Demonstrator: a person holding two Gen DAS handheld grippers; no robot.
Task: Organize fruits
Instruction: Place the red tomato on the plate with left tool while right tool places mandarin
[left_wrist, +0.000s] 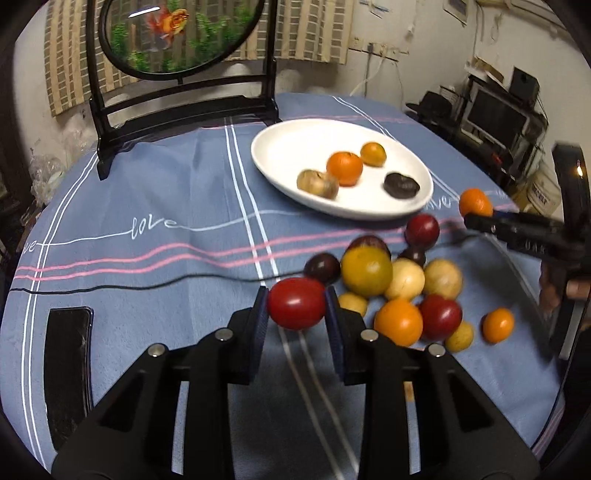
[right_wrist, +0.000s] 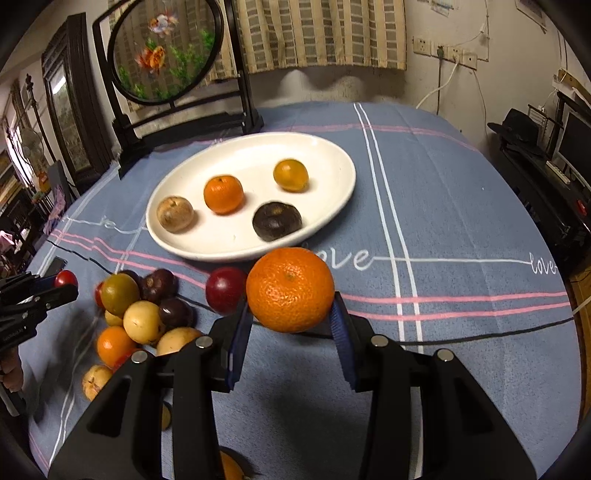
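My left gripper (left_wrist: 296, 301) is shut on a small red fruit (left_wrist: 296, 303), lifted just above the cloth beside a pile of mixed fruits (left_wrist: 391, 284). My right gripper (right_wrist: 291, 314) is shut on an orange (right_wrist: 290, 289), held in front of the white oval plate (right_wrist: 325, 155). The plate (left_wrist: 280, 147) carries two oranges, a tan fruit (right_wrist: 175, 214) and a dark fruit (right_wrist: 277, 220). In the right wrist view the pile (right_wrist: 144, 314) lies at the lower left, and the left gripper (right_wrist: 68, 282) shows there with its red fruit.
A black framed round goldfish screen (left_wrist: 177, 33) stands at the table's back left. A dark phone (left_wrist: 68, 365) lies on the blue striped tablecloth at the near left. A loose red fruit (right_wrist: 226, 289) sits just left of the held orange. Shelves and a monitor stand off the right edge.
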